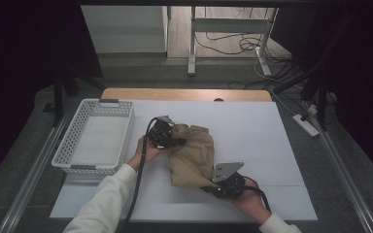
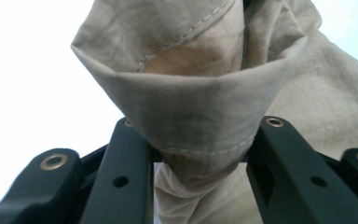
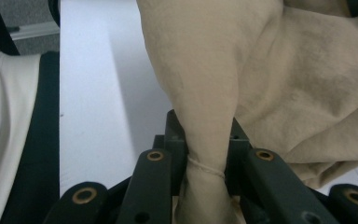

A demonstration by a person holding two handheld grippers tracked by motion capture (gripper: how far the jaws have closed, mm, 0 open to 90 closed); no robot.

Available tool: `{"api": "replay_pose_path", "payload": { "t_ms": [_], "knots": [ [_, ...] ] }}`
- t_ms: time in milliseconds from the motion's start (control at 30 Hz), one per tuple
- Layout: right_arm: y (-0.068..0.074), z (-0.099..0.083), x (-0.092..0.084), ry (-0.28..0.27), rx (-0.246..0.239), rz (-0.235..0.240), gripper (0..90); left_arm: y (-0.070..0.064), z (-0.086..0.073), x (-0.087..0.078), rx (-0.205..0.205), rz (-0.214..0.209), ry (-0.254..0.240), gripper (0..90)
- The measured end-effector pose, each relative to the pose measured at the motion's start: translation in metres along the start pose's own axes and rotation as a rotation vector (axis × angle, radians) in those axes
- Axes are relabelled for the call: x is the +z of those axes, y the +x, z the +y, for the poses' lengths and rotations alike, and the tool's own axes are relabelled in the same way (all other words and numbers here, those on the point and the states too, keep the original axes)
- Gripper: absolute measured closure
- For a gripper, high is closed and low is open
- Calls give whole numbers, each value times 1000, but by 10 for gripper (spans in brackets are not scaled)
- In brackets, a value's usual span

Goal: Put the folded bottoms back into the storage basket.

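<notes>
A crumpled beige cloth (image 1: 190,155) lies on the white table top (image 1: 262,131), near its middle. At the cloth's upper left edge my left gripper (image 1: 171,139) is shut on a bunched, stitched hem. In the left gripper view that hem (image 2: 200,107) is squeezed between the black jaws of the left gripper (image 2: 200,140). My right gripper (image 1: 208,187) is shut on the cloth's lower right corner. In the right gripper view a narrow twisted fold (image 3: 205,121) runs down between the jaws of the right gripper (image 3: 206,140).
A white perforated basket (image 1: 126,128) stands at the table's left, close to the left hand. A white sleeve (image 1: 104,201) comes in from the bottom left. Black cables trail from both grippers. Beyond the far wooden edge (image 1: 184,93) is floor with a desk frame.
</notes>
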State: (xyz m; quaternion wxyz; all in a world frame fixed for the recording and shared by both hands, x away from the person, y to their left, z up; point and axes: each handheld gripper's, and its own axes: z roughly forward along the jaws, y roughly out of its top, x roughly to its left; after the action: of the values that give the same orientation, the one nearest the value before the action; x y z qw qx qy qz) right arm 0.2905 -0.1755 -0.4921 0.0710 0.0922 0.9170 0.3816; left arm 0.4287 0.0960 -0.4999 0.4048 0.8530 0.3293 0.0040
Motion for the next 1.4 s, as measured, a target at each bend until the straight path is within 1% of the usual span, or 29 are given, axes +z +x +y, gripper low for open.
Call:
{"api": "replay_pose_path", "payload": {
  "t_ms": [133, 267, 367, 533, 633, 733, 933, 1100, 1167, 1400],
  "knots": [
    [0, 1, -3, -24, 0, -9, 769, -1, 0, -4, 1, -1, -9, 695],
    [-3, 1, -5, -40, 19, -14, 770, -2, -1, -8, -2, -2, -17, 700],
    [-3, 1, -6, -49, 22, -21, 770, -3, 0, -10, 0, -1, -19, 703],
    [-3, 1, -7, -53, 21, -31, 770, -6, 1, -12, 10, 2, -24, 705],
    [-3, 1, -9, -67, 24, -41, 770, -8, 1, -15, 20, 6, -29, 706],
    [-3, 1, -9, -73, 27, -39, 770, -9, 2, -16, 25, 11, -28, 706],
    [-2, 2, -9, -69, 17, -37, 770, -11, 2, -20, 32, 12, -31, 707],
    [-2, 2, -10, -80, 19, -43, 770, -12, 2, -24, 33, 12, -39, 707],
    [-2, 3, -10, -88, 17, -44, 770, -13, 2, -27, 29, 16, -42, 707],
    [-1, 7, -12, -104, 5, -53, 770, -16, 3, -34, 35, 22, -47, 709]
  ]
}}
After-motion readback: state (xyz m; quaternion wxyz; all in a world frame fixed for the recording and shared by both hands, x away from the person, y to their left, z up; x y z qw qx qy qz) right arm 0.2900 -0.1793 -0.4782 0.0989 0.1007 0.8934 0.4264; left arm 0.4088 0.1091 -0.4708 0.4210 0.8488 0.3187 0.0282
